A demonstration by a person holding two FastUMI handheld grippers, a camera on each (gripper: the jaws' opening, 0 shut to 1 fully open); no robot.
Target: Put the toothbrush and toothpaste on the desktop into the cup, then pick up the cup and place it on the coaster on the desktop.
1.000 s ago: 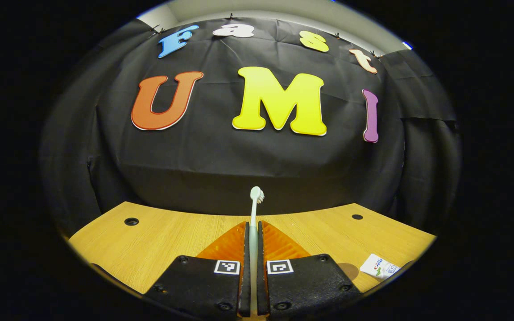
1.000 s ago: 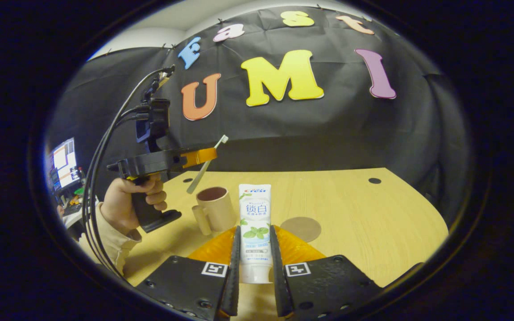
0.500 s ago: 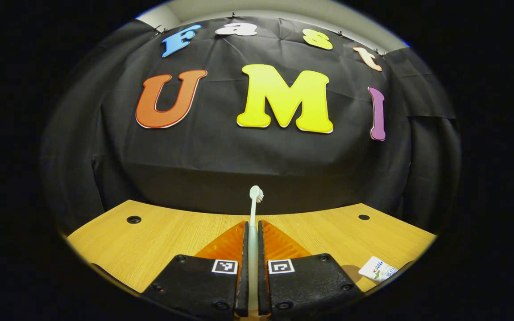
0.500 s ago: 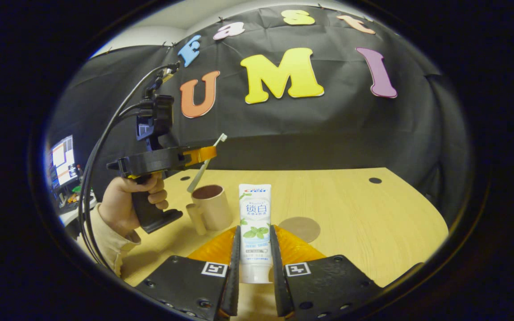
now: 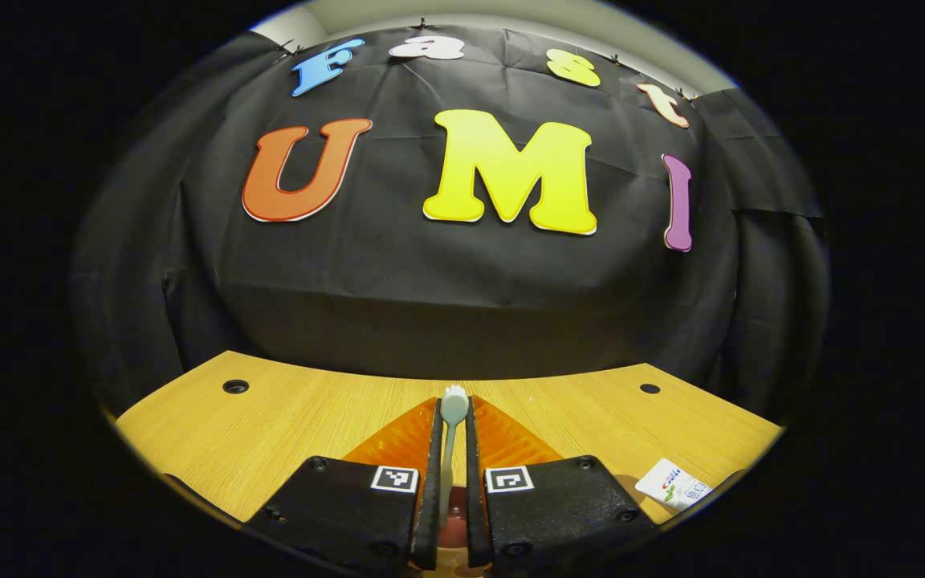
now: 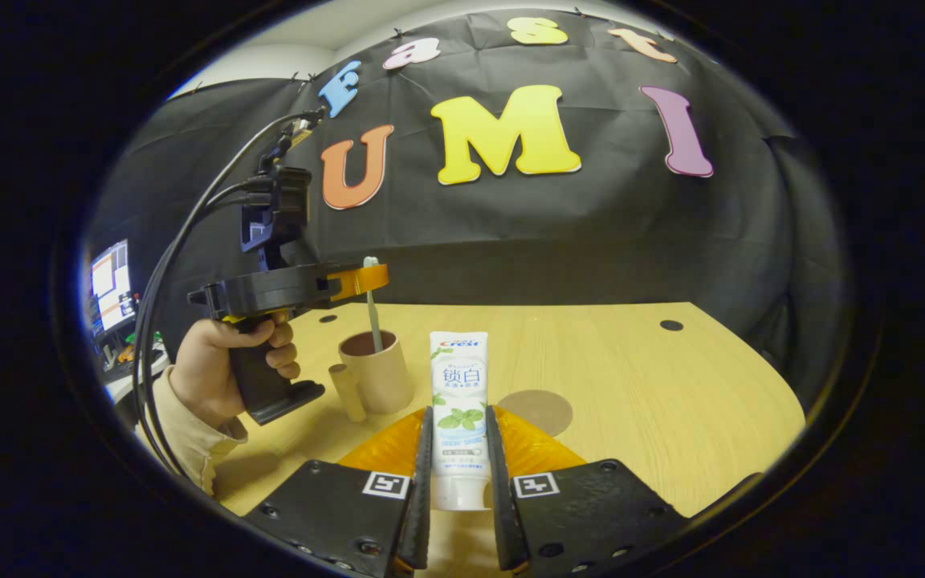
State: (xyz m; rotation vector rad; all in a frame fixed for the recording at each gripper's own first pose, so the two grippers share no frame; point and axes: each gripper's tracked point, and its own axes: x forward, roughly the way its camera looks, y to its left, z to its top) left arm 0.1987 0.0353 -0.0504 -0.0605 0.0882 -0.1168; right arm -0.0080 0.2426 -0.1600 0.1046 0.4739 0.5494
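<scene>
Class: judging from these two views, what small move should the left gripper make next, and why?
Probably lift clear. The toothbrush stands upright with its lower end in the cup, and the left gripper looks loosened around it.

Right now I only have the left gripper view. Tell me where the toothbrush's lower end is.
Observer: In the right gripper view the toothbrush stands nearly upright with its lower end inside the cup, and its head is level with the left gripper.
Operator: Give me the coaster's position.
Observer: The coaster lies flat on the table, to the right of the cup in that view, with nothing on it.
Operator: Report the toothpaste.
Observer: The right gripper is shut on the toothpaste, holding it upright above the table, not yet in the cup.
</scene>
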